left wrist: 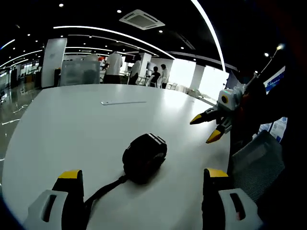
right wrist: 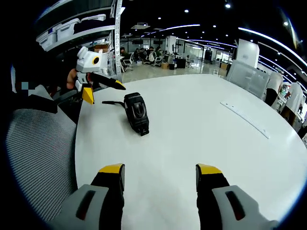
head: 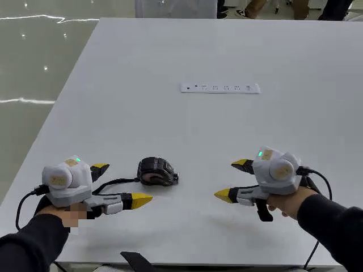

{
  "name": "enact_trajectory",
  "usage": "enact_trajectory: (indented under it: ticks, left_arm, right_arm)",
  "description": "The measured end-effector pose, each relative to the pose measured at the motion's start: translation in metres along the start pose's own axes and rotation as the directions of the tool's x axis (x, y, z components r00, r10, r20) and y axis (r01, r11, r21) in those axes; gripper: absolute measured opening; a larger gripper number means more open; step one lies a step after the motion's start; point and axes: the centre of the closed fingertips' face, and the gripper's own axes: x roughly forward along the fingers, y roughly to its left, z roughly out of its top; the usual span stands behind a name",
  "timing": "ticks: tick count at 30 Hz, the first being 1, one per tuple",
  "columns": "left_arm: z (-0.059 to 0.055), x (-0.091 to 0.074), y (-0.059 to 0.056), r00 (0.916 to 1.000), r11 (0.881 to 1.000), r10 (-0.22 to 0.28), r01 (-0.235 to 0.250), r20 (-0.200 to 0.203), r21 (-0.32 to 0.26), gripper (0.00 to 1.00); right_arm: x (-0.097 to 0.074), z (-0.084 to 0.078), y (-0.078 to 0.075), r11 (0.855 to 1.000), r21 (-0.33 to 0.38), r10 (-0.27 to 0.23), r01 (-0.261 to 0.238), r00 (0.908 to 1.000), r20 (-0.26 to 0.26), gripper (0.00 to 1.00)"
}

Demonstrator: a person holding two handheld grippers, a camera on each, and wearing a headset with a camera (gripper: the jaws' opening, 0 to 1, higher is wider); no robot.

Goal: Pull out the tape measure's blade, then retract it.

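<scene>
Where the tape measure (head: 157,171) (left wrist: 144,155) (right wrist: 136,114) lay: on the white tabletop (head: 227,130), near the front edge, between the two claws and nearer the left one; neither claw touched it.
Tape measure's look: a dark, rounded case with a black strap (head: 116,182) (left wrist: 103,191) (right wrist: 111,102) trailing from it toward the left claw.
Left claw (head: 123,182) (left wrist: 143,174) (right wrist: 104,92): held in the person's left hand (head: 57,212), low over the tabletop, its yellow-tipped jaws spread wide and gripping nothing; it pointed at the tape measure, which sat just ahead of the jaws.
Strap and left claw: in the left gripper view the strap ran in between the jaws, close to the one on that view's left.
Right claw (head: 227,179) (left wrist: 202,130) (right wrist: 160,168): held in the right hand (head: 286,203), jaws likewise wide apart and empty, aimed leftward across the tabletop, with the tape measure well ahead of it.
Claws to each other: they faced one another, the tape measure between them.
Power strip (head: 220,88) (left wrist: 123,102) (right wrist: 244,117): white and flat, farther back on the tabletop, well apart from the tape measure.
Surroundings: a glossy floor (head: 34,68) beside the tabletop; a grey mesh chair (left wrist: 256,165) (right wrist: 38,143) at the near edge; people (left wrist: 115,64) stood beyond the far end.
</scene>
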Motion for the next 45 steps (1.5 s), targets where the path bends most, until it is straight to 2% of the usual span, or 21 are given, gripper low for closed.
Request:
enact_trajectory:
  ticks: [2,3,4,5,7,8,10,12,15,19,22,27,31,32,33,36,39,41,42,44,45]
  left_arm:
    - [-0.002,-0.006,-0.002,0.9997,1.000,-0.020,0.020,-0.013,-0.016,1.00]
    - [-0.005,-0.007,-0.008,0.9981,0.997,-0.056,0.055,-0.027,-0.045,1.00]
    - [-0.007,-0.010,-0.010,0.9967,0.995,-0.073,0.070,-0.036,-0.069,1.00]
    - [-0.007,-0.013,-0.007,0.9980,0.997,-0.057,0.055,-0.029,-0.056,1.00]
    - [-0.004,-0.020,0.001,1.0000,1.000,-0.008,0.008,-0.005,0.009,1.00]
    - [-0.004,-0.023,0.001,1.0000,1.000,-0.005,0.005,0.003,0.000,1.00]
    - [-0.001,-0.030,0.008,0.9991,0.999,0.033,-0.033,0.026,0.010,1.00]
    - [-0.003,-0.037,0.006,0.9991,1.000,0.016,-0.016,0.040,-0.016,1.00]
    - [-0.013,-0.044,0.008,0.9994,0.999,0.033,-0.033,0.007,-0.001,1.00]
    - [-0.015,-0.053,0.008,0.9994,0.999,0.032,-0.033,0.012,0.027,1.00]
    - [-0.015,-0.059,0.009,0.9994,0.999,0.033,-0.033,0.001,0.015,1.00]
    - [-0.018,-0.068,0.011,0.9987,0.998,0.051,-0.051,-0.002,0.043,1.00]
    - [-0.025,-0.071,0.012,0.9984,0.997,0.050,-0.049,-0.028,0.053,1.00]
    - [-0.022,-0.072,0.012,0.9988,0.995,0.047,-0.046,-0.015,0.086,1.00]
    - [-0.020,-0.073,0.012,0.9990,0.995,0.043,-0.042,-0.007,0.090,1.00]
    - [-0.015,-0.077,0.015,0.9984,0.995,0.054,-0.053,-0.014,0.079,1.00]
    - [-0.008,-0.079,0.014,0.9986,0.994,0.052,-0.053,0.012,0.092,1.00]
    - [-0.009,-0.078,0.015,0.9986,0.995,0.052,-0.053,0.012,0.086,1.00]
    - [-0.014,-0.078,0.017,0.9982,0.995,0.061,-0.060,-0.005,0.077,1.00]
    - [-0.016,-0.077,0.018,0.9978,0.996,0.064,-0.063,-0.017,0.068,1.00]
    - [-0.015,-0.077,0.016,0.9981,0.996,0.061,-0.060,-0.008,0.071,1.00]
  right_arm:
    - [-0.014,-0.005,-0.004,1.000,0.007,-0.018,0.018,0.9998,0.007,0.59]
    - [-0.018,-0.010,-0.006,1.000,0.011,-0.021,0.021,0.9998,0.003,0.60]
    - [-0.022,-0.014,-0.008,0.999,0.018,-0.030,0.030,0.9996,-0.002,0.62]
    - [-0.030,-0.021,-0.010,0.999,0.024,-0.045,0.045,0.9989,-0.007,0.63]
    - [-0.042,-0.032,-0.012,0.997,0.052,-0.054,0.054,0.9985,-0.008,0.67]
    - [-0.046,-0.037,-0.012,0.995,0.078,-0.056,0.057,0.9984,-0.009,0.70]
    - [-0.058,-0.045,-0.013,0.992,0.109,-0.066,0.067,0.9978,-0.010,0.75]
    - [-0.070,-0.058,-0.017,0.989,0.114,-0.094,0.098,0.9949,-0.037,0.77]
    - [-0.087,-0.068,-0.020,0.985,0.124,-0.118,0.122,0.9924,-0.033,0.81]
    - [-0.108,-0.077,-0.024,0.981,0.123,-0.149,0.153,0.9880,-0.042,0.88]
    - [-0.125,-0.088,-0.028,0.976,0.118,-0.177,0.183,0.9824,-0.059,0.92]
    - [-0.144,-0.093,-0.033,0.966,0.153,-0.204,0.208,0.9781,-0.043,1.00]
    - [-0.148,-0.092,-0.026,0.967,0.149,-0.203,0.208,0.9781,-0.045,1.00]
    - [-0.148,-0.093,-0.024,0.970,0.137,-0.195,0.200,0.9796,-0.050,1.00]
    - [-0.149,-0.092,-0.022,0.972,0.131,-0.189,0.194,0.9808,-0.049,1.00]
    - [-0.151,-0.091,-0.021,0.974,0.126,-0.185,0.189,0.9817,-0.047,1.00]
    - [-0.151,-0.093,-0.022,0.974,0.122,-0.186,0.190,0.9817,-0.041,1.00]
    - [-0.152,-0.092,-0.019,0.977,0.110,-0.183,0.184,0.9829,-0.021,1.00]
    - [-0.153,-0.091,-0.017,0.980,0.087,-0.175,0.176,0.9843,-0.017,1.00]
    - [-0.154,-0.092,-0.017,0.981,0.085,-0.174,0.175,0.9845,-0.026,1.00]
    - [-0.155,-0.093,-0.018,0.981,0.088,-0.172,0.174,0.9847,-0.028,1.00]
